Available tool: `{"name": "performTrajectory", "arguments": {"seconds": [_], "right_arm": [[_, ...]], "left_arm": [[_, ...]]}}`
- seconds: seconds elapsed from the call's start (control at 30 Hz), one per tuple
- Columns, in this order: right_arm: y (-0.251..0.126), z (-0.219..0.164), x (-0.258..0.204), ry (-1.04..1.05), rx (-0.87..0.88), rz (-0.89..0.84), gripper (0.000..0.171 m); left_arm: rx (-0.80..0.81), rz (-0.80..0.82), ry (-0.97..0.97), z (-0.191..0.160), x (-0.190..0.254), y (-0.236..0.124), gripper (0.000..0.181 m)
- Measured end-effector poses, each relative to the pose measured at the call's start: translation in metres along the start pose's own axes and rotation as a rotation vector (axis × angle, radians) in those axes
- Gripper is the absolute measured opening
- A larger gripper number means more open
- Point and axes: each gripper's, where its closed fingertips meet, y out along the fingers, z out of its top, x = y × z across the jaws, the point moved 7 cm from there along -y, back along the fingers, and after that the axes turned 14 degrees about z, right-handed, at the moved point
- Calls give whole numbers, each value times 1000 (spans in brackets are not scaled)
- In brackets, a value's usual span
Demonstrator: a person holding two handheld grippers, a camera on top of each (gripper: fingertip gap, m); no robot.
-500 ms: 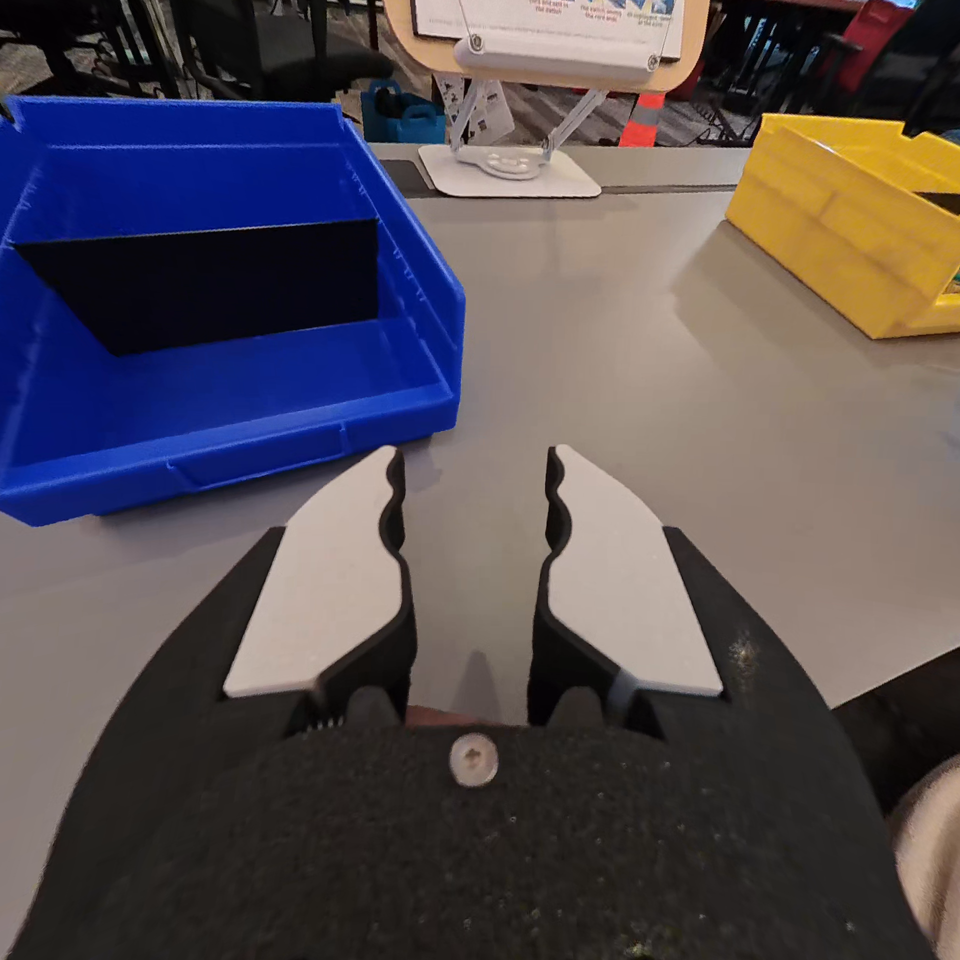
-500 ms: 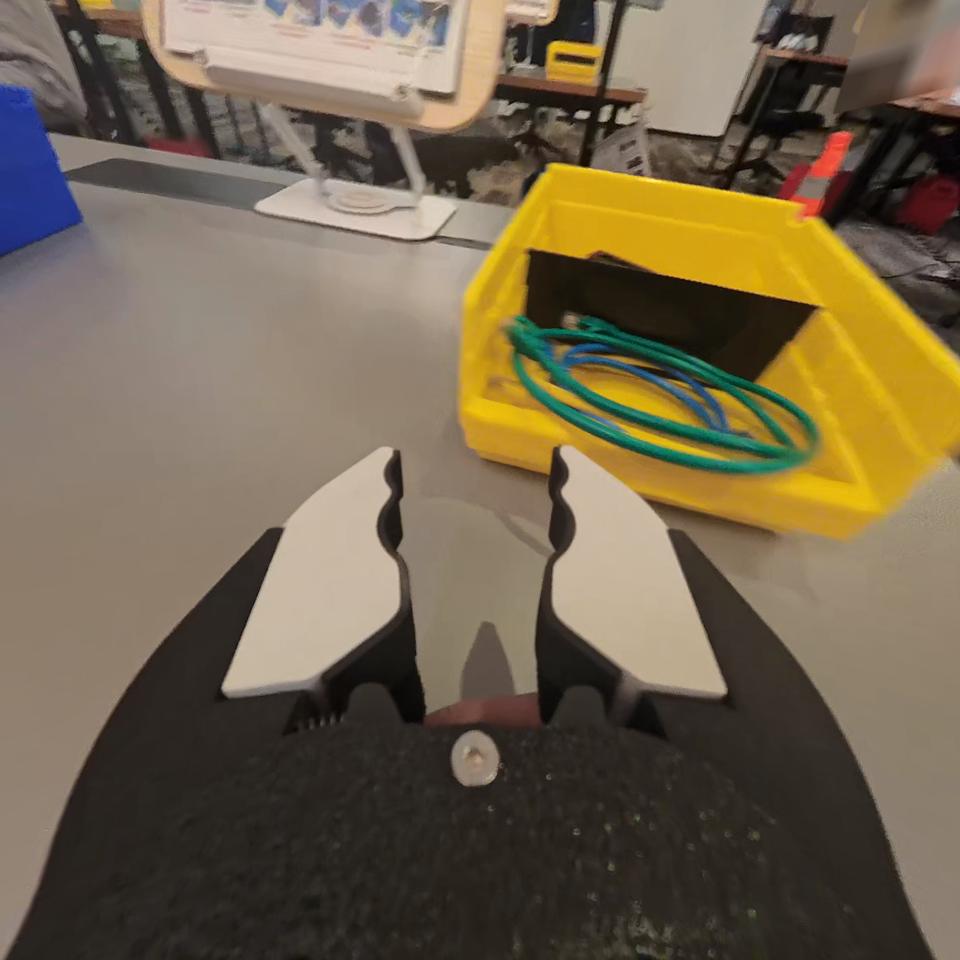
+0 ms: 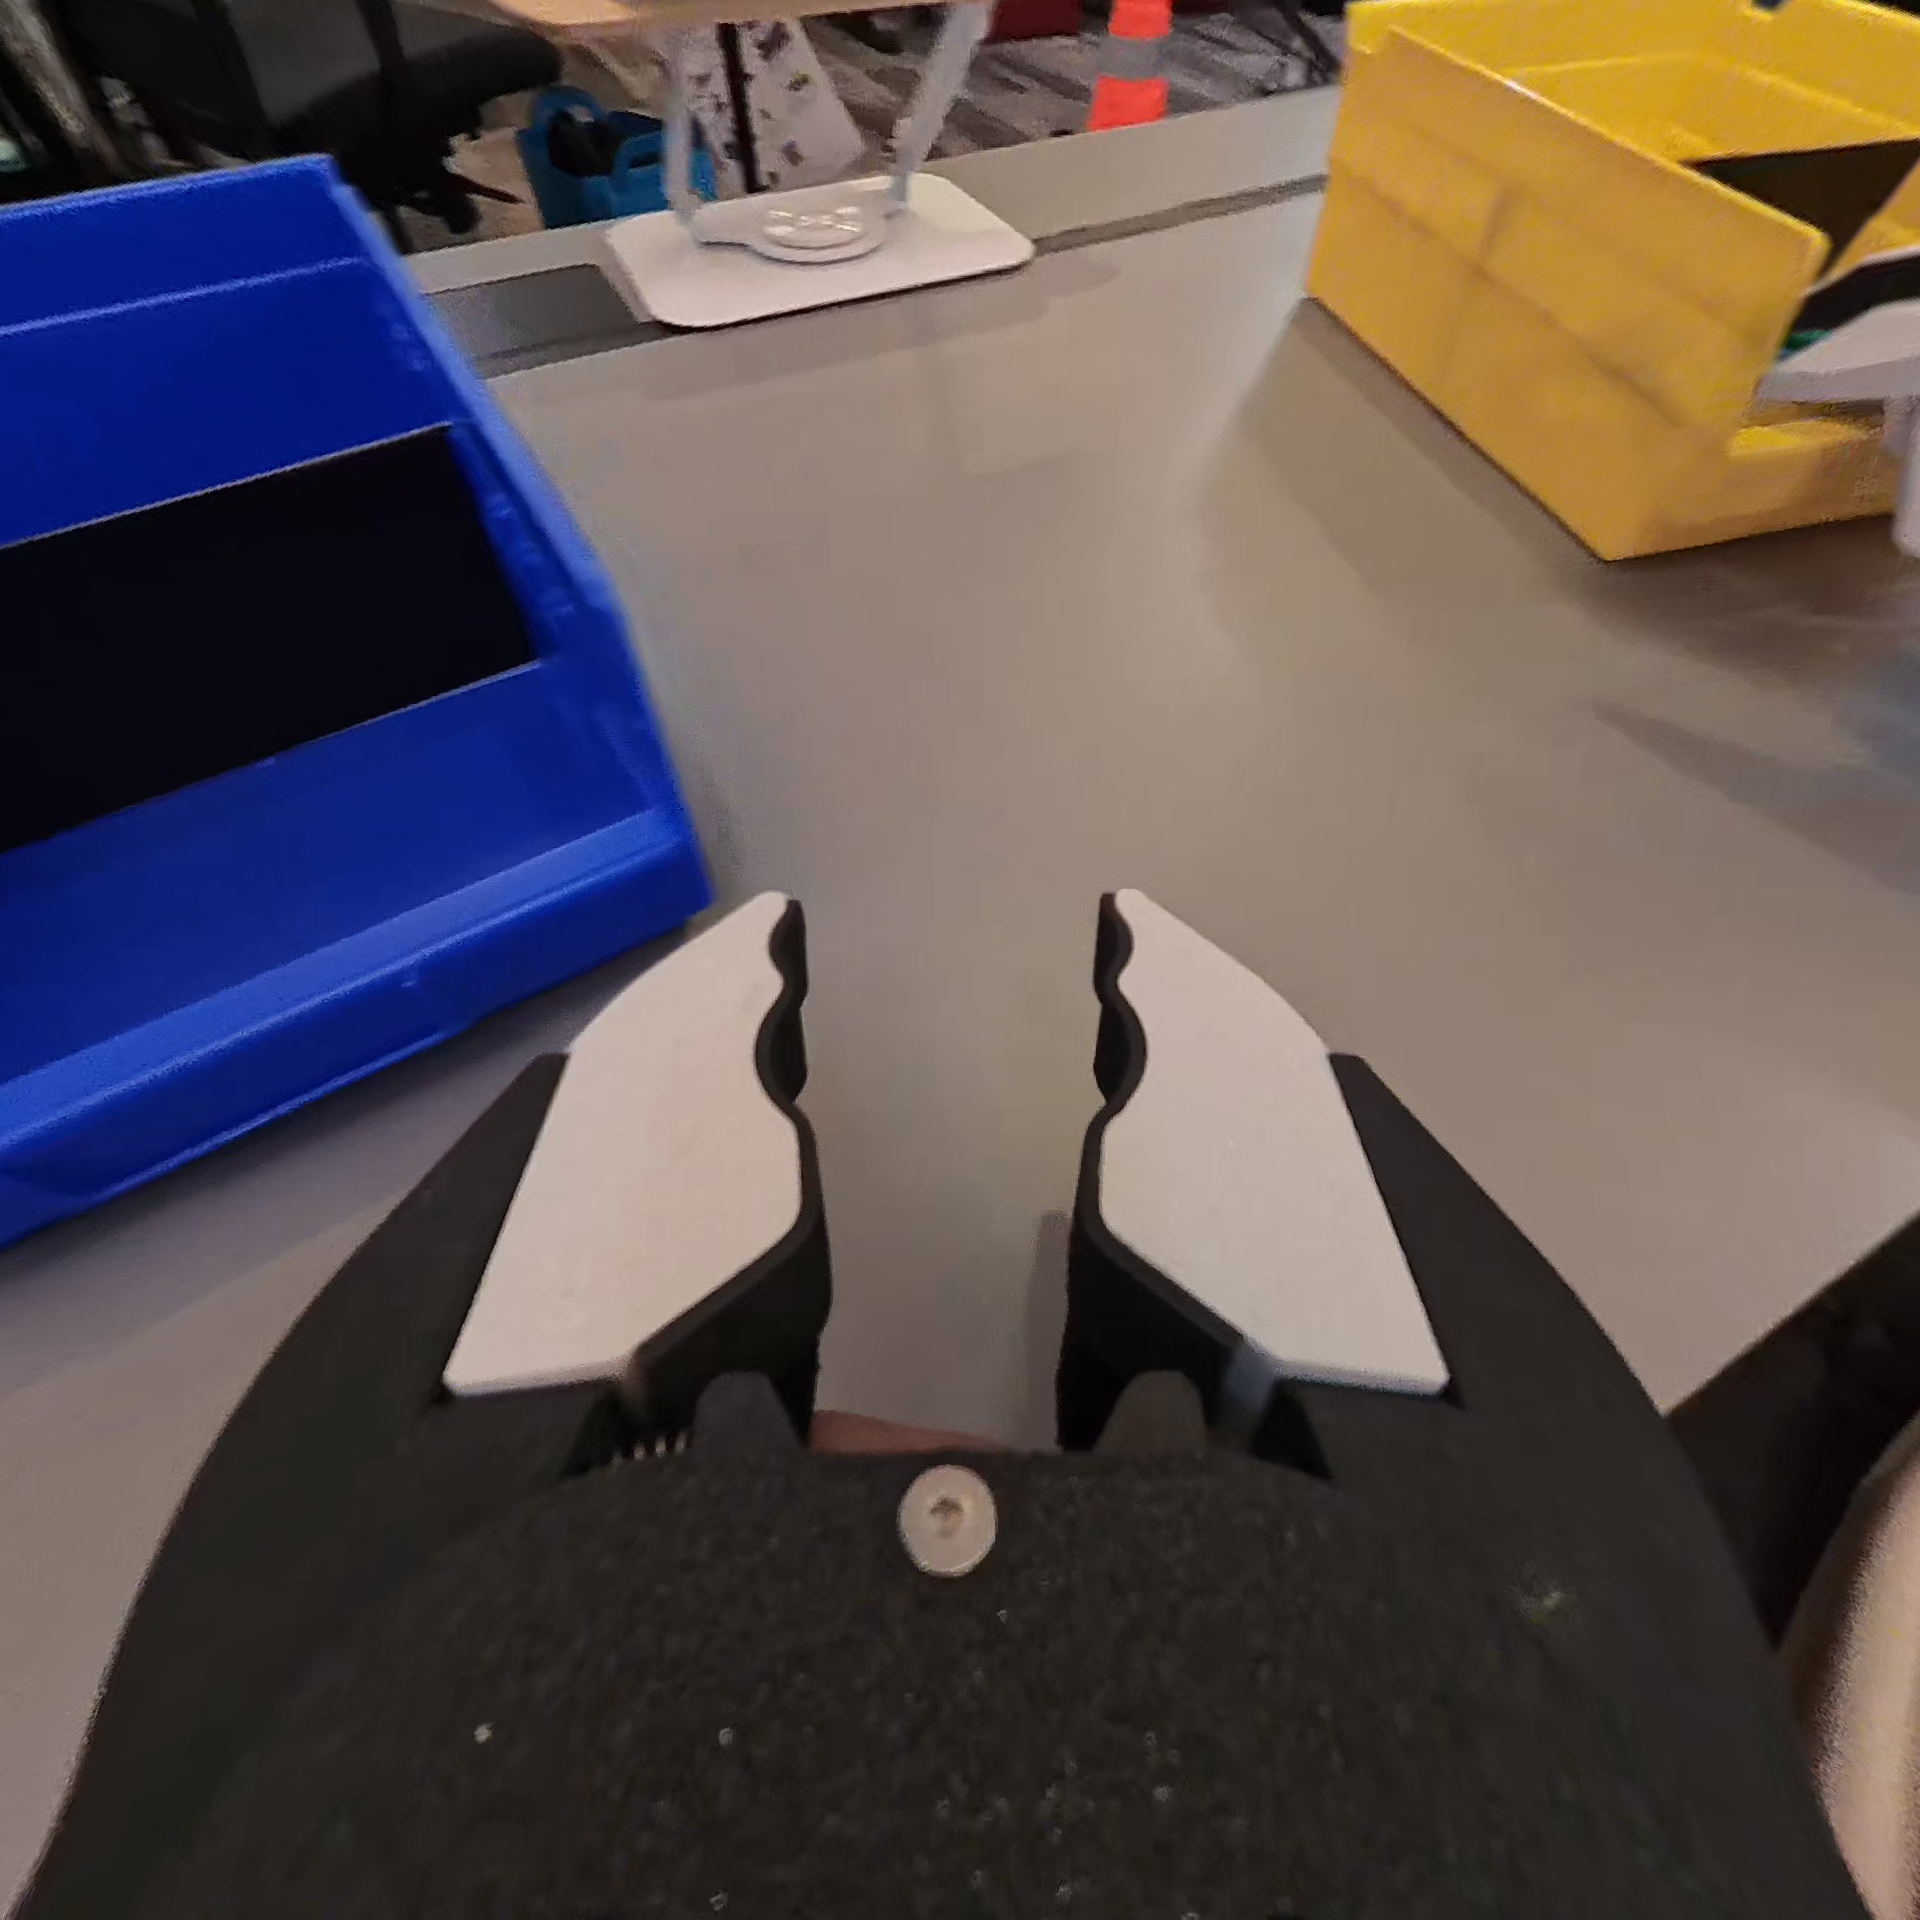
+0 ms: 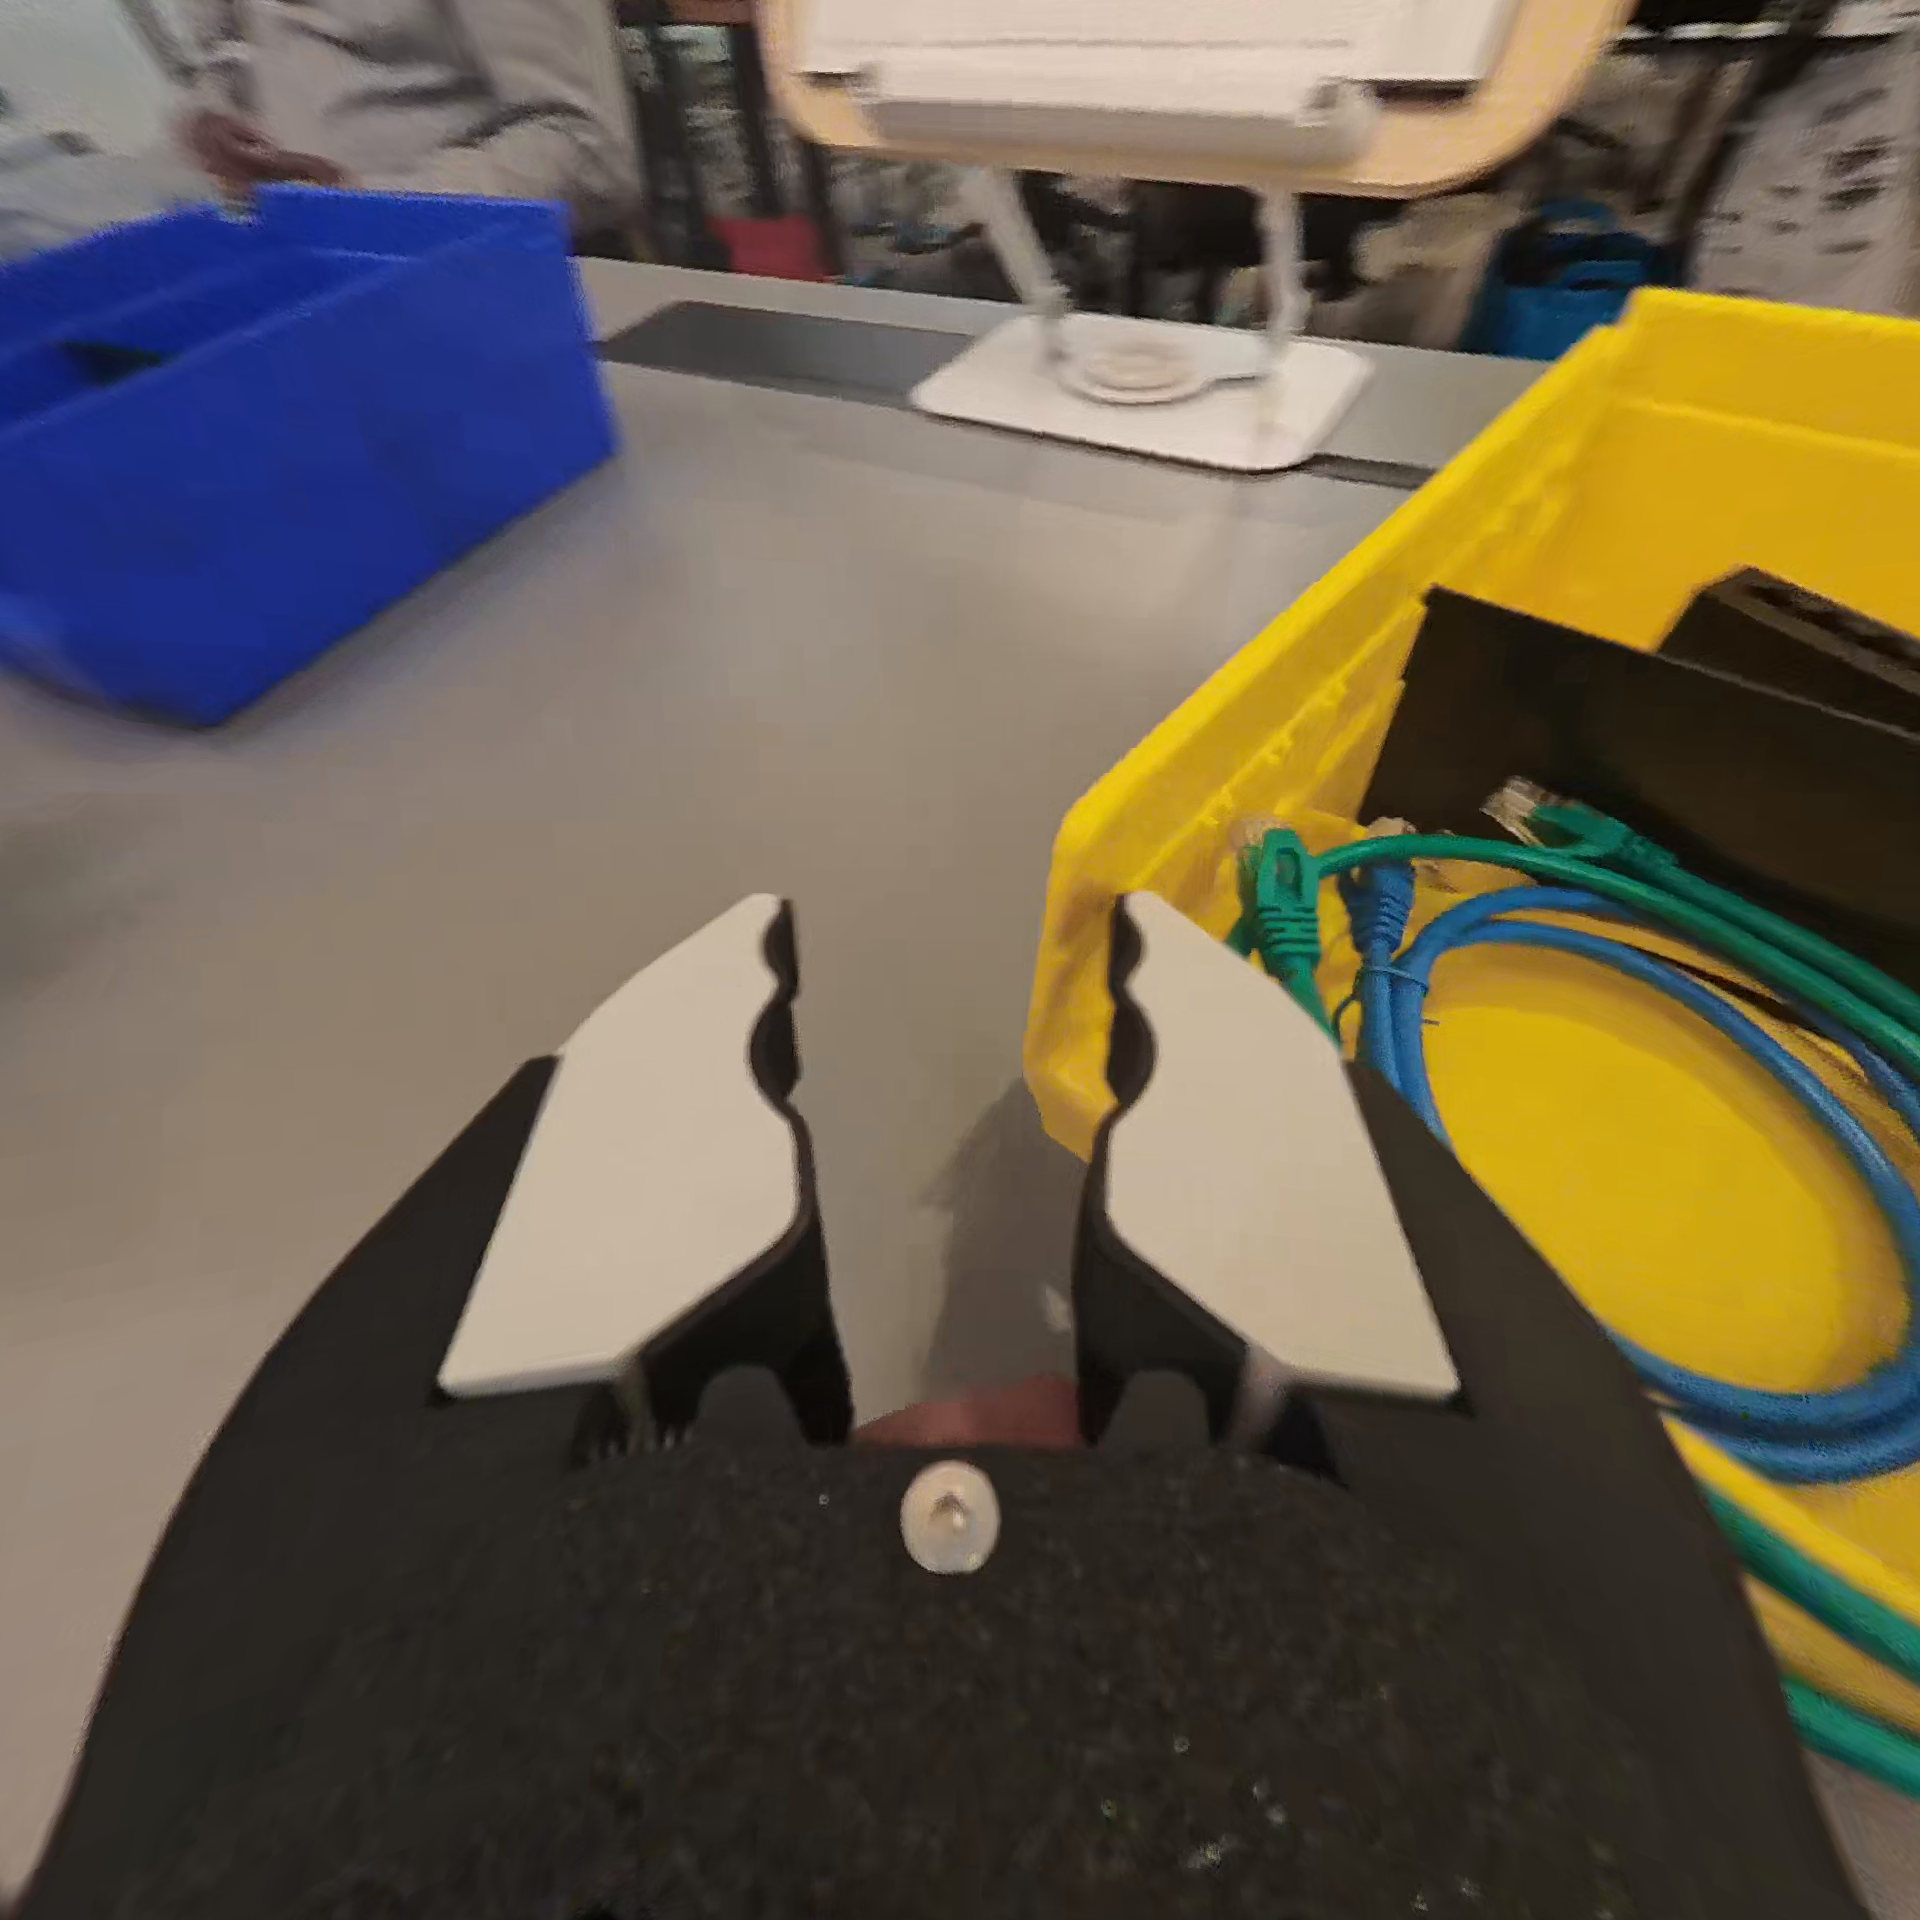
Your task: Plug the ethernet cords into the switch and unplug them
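Grey surface (image 3: 1039,644) carried two bins, w/ a white stand base (image 3: 821,244) at upper centre of the left wrist view and chairs and clutter blurred behind. Blue bin (image 3: 312,935), left of frame, showed only a black divider; nothing else visible inside.

Yellow bin (image 4: 1174,790), right of frame in the right wrist view, held the task's things: green cord (image 4: 1714,883) and blue cord (image 4: 1662,1247), coiled loosely together in the front compartment. A black divider crossed behind them, and a dark box, prob. the switch (image 4: 1808,634), sat behind that, only partly seen.

Handling (judged): cords light, limp, springy in the coil, likely to drag each other when lifted. Best hold was the moulded boot just behind a plug, e.g. green plug (image 4: 1283,894) near the bin's front-left corner, upright and reachable. Clear clip tabs looked fragile; avoid pinching them.

Pose: right gripper (image 4: 951,920) hung low at the bin's near corner, fingers apart, empty, right finger overlapping the bin wall in frame. Left gripper (image 3: 951,914) hovered over bare surface beside the blue bin, fingers apart, empty, well apart from the cords.
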Motion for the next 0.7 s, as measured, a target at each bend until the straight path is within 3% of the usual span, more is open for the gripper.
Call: {"name": "performTrajectory", "arguments": {"seconds": [0.03, 0.2, 0.33, 0.43, 0.57, 0.67, 0.7], "right_arm": [[-5, -1, -11, -7, 5, 50, 44], [-54, 4, -54, 12, 139, 56, 56], [-106, 0, -42, -22, 222, -217, 52], [-132, -14, -9, 48, 163, -469, 43], [-133, -39, 18, 174, 56, -553, 54], [-122, -50, 27, 243, 41, -538, 52], [-118, -52, 30, 248, 43, -550, 49]], "left_arm": [[-1, -21, 22, 0, 9, 1, 53], [16, -236, 45, 10, 84, 6, 54], [10, -345, 85, 27, 149, 32, 55], [31, -348, 118, 50, 190, 60, 54], [45, -297, 126, 75, 221, 97, 53], [31, -285, 90, 81, 229, 118, 35], [20, -287, 98, 81, 230, 122, 11]]}}
